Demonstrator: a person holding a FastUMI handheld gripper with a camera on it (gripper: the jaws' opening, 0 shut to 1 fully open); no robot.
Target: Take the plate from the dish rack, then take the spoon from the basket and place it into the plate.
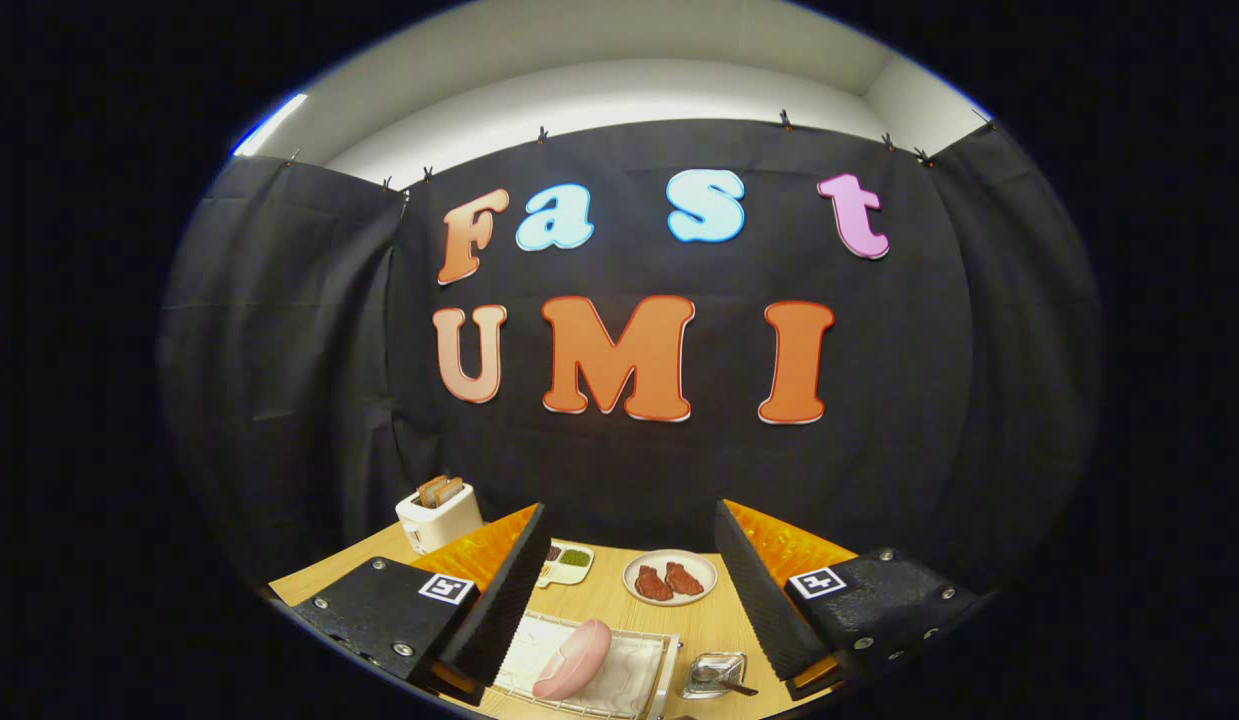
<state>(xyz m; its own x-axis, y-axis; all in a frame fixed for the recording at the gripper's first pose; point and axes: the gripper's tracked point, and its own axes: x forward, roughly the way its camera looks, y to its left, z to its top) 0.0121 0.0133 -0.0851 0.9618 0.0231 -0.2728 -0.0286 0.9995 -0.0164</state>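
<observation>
A pink plate [573, 659] stands on edge in the white wire dish rack [644, 690], low down between my fingers. To the right of the rack sits a small clear basket [712, 674] with a spoon [724, 683] in it, its handle pointing right. My gripper [627, 585] is open, high above the table, with nothing between its fingers. The left finger [504, 590] hangs over the rack's left end and the right finger [764, 590] just right of the basket.
On the wooden table [604, 600] beyond the rack are a white plate with two red meat pieces [670, 577], a small divided dish of sauces [565, 562] and a white toaster [438, 515] holding toast at the far left.
</observation>
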